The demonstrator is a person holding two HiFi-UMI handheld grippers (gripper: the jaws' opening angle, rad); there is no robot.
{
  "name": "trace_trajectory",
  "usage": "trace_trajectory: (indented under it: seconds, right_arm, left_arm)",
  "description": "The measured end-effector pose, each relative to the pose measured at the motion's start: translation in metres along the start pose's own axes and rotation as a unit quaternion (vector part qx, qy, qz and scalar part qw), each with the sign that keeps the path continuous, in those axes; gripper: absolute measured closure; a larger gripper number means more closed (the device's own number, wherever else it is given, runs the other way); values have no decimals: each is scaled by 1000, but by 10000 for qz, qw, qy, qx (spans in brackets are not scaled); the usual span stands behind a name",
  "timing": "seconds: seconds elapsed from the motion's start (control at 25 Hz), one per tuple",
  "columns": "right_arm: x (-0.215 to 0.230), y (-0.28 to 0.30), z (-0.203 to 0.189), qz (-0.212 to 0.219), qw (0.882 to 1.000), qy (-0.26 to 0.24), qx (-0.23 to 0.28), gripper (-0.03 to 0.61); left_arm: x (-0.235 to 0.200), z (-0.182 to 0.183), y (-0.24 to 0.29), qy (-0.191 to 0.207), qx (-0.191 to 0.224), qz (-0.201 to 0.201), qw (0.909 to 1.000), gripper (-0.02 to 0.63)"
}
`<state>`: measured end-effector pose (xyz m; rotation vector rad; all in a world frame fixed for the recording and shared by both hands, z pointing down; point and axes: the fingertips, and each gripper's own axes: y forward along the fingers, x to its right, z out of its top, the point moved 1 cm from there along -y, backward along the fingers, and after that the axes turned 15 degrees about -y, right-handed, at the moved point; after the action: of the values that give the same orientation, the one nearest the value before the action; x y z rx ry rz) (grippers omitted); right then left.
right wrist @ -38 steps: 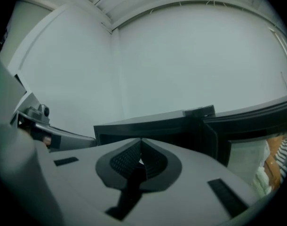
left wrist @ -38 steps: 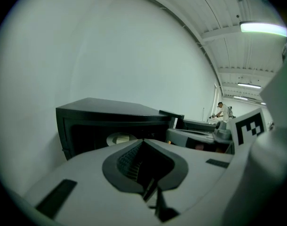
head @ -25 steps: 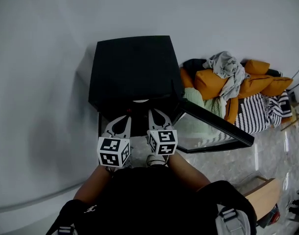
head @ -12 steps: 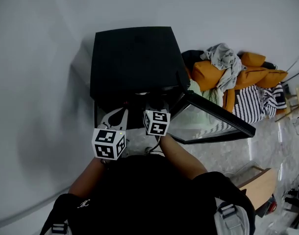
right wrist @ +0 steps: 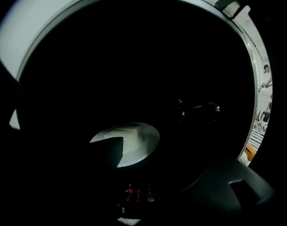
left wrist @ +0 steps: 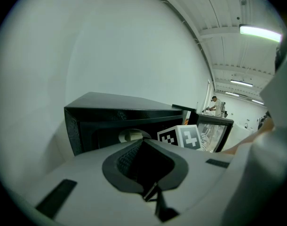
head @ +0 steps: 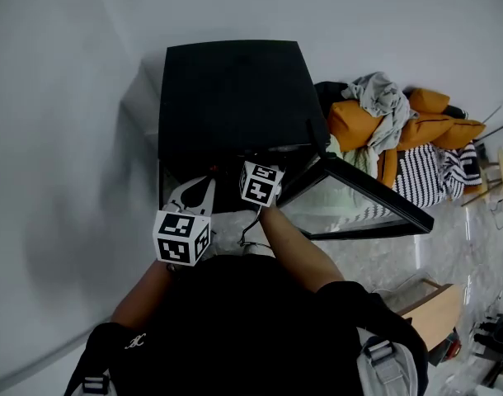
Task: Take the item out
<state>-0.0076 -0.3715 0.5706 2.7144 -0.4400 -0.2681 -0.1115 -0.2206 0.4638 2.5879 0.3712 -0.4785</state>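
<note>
A black box-shaped appliance (head: 235, 97) stands against the white wall with its glass door (head: 359, 200) swung open to the right. Inside it, in the dark, lies a white plate (right wrist: 134, 142) carrying a pale block. My right gripper (right wrist: 171, 173) reaches into the cavity; its jaws are opening wide, with the plate just ahead of them and untouched. From the head view only its marker cube (head: 261, 184) shows at the opening. My left gripper (left wrist: 150, 192) is shut on nothing and waits outside, in front of the appliance (left wrist: 120, 109).
Right of the open door lies a pile of orange cushions and grey clothes (head: 400, 130) with striped fabric (head: 425, 180). A wooden piece (head: 433, 324) sits on the floor at the lower right. The white wall runs close behind and to the left.
My right gripper has moved forward from just outside the appliance into its cavity, so its jaws are now hidden from the head view. The left gripper has barely shifted.
</note>
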Motion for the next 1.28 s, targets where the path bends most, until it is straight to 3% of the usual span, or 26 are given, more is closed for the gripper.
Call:
trace_trajectory:
  seconds: [0.32, 1.28]
  right_arm:
    - [-3, 8, 6, -124, 9999, 5, -27, 327]
    - [-7, -14, -16, 244, 9992, -186, -248, 328]
  left_arm:
    - [-12, 7, -6, -6, 21, 83, 10000, 606]
    - [1, -7, 5, 8, -62, -42, 10000, 606]
